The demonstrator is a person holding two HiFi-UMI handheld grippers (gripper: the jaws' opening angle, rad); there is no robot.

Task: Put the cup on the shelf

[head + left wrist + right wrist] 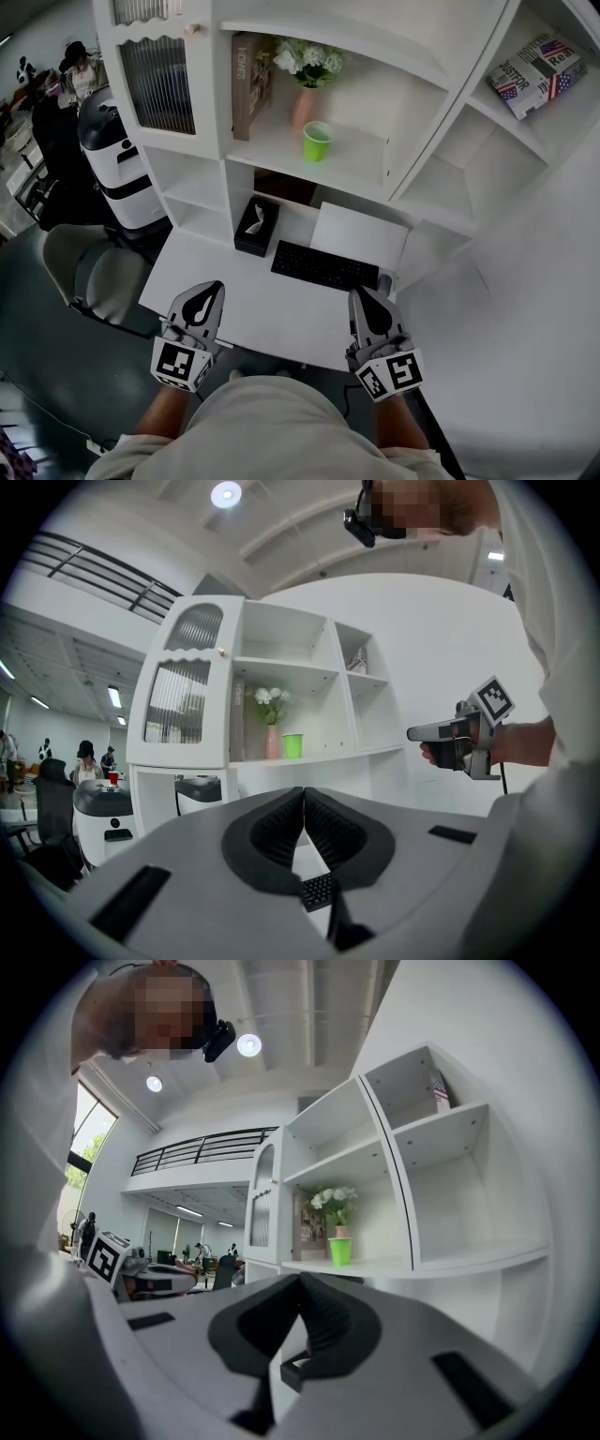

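- Already the small lime-green plastic cup (317,141) stands upright, mouth up, on the white painted shelf (361,167). It sits near the front edge, just beside the pink ceramic vase (304,106) of white flowers (309,58). By that placement the task looks finished.
- The cup has clear room around it. The vase is on one side and bare shelf on the other, so it seems unlikely to be knocked.
- The left gripper (212,287) and right gripper (363,292) hang level over the front of the white desk (272,314), well apart from the cup. Each pair of jaws is pressed together with nothing between them. This reads as a resting pose, not a reach.
- The ribbed black rubber pads (277,832) sit in smooth grey moulded shells, a texture suited to gripping slick plastic.
- The cup is smooth, tapered and thin-walled, and probably light. The shelf is flat and matte.
- A brown hardback book (246,84) stands to the left of the vase. Below, a black keyboard (323,266) and a black tissue box (256,226) rest on the desk.
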